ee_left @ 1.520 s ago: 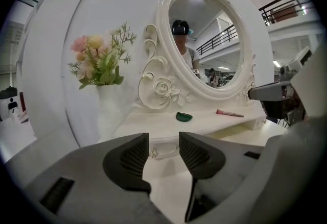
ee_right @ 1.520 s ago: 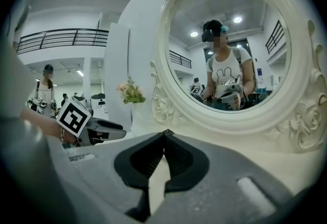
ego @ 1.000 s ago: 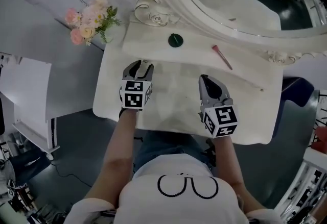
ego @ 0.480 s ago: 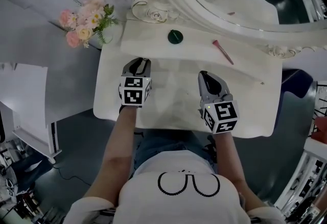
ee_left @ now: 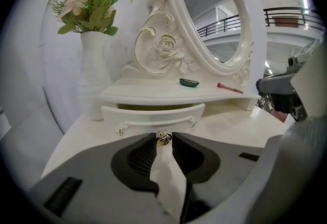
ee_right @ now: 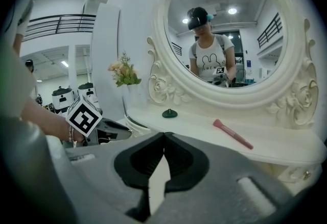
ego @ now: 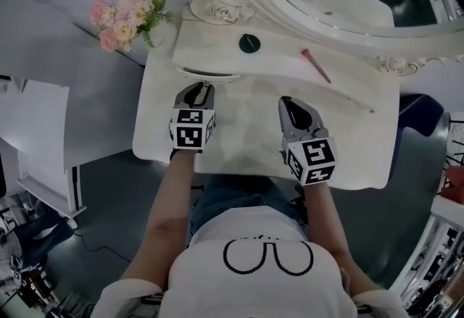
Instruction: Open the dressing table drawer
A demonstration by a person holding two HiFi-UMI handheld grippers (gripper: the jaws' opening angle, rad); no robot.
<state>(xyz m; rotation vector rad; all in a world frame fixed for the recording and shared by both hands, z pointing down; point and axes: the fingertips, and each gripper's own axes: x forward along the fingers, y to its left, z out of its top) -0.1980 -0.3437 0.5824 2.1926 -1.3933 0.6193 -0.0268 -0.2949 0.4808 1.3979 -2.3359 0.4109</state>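
Head view: drawer (ego: 210,76) now ajar, left hand-held gripper (ego: 199,87) clamping knob (ee_left: 163,138).

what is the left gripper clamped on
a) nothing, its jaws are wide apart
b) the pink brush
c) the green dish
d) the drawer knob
D: in the left gripper view the left gripper has its two pads pressed on the small metal drawer knob at the front of the drawer, which stands slightly out from under the shelf.
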